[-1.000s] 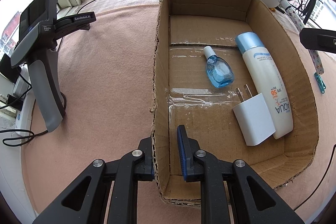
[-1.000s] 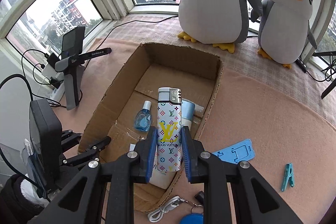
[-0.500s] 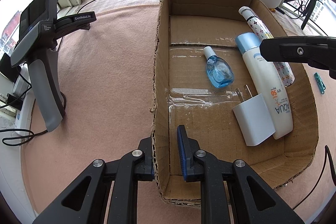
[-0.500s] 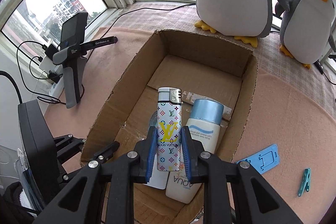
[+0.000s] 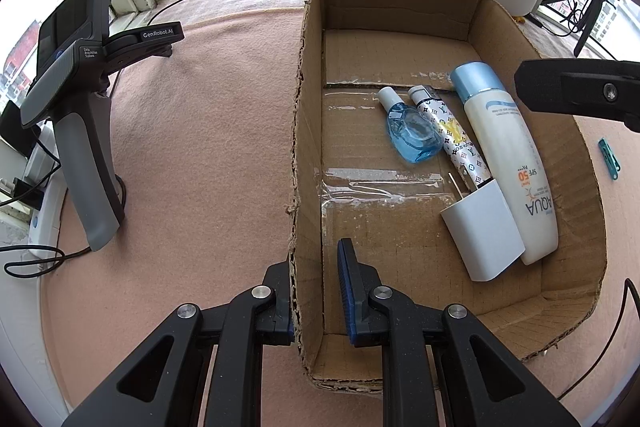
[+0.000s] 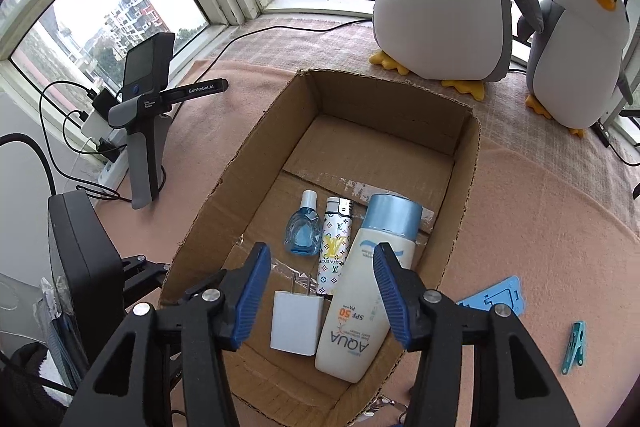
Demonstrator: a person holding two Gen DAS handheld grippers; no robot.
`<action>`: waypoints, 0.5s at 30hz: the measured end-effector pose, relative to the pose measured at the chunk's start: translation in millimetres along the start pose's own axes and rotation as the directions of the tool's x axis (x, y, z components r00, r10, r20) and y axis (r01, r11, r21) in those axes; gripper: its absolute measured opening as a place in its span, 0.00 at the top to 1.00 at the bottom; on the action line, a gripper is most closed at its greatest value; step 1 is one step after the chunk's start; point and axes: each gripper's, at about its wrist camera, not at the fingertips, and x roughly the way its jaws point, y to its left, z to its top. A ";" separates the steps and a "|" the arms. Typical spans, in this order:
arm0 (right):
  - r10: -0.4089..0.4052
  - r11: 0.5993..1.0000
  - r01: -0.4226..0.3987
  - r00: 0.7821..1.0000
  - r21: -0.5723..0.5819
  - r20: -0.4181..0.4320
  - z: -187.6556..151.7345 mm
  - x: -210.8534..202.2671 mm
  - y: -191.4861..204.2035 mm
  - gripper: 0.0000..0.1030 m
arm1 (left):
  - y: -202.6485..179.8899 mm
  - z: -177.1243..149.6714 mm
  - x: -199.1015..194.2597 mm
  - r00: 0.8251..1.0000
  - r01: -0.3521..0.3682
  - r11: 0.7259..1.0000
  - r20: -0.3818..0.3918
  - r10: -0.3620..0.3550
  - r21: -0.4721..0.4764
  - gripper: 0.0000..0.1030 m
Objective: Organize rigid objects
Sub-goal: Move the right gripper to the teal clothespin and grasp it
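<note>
Held four things lying flat in an open brown cardboard box (image 6: 256, 131) on pink felt: a cream AQUA sunscreen bottle (image 6: 360, 303) with blue cap toward the far wall; beside it a white monogram-patterned lighter (image 6: 334, 247), long axis parallel, metal head likewise far; a white plug charger (image 6: 295, 323), prongs pointing away; a small blue glass bottle (image 6: 302, 233). Hovered above, right gripper (image 6: 320, 295), jaws spread wide, gripping nothing. Straddled the box's side wall, left gripper (image 5: 314, 291), jaws nearly closed around the cardboard.
</note>
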 end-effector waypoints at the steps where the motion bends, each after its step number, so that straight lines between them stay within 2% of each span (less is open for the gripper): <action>1: -0.002 1.000 0.002 1.000 0.004 0.004 -1.5 -3.3 -2.6 0.52 | 0.0 0.1 0.0 1.000 0.000 1.000 0.000 0.000 0.000 0.83; 8: -0.032 0.999 0.031 0.999 0.041 0.029 -15.5 -30.0 -35.3 0.52 | 0.2 0.3 0.2 1.000 -0.001 1.000 0.000 0.001 0.001 0.83; 15: -0.109 0.988 0.105 0.993 0.112 0.032 -38.0 -57.6 -96.6 0.52 | -0.4 0.3 0.2 1.000 -0.002 1.000 -0.001 0.002 0.002 0.83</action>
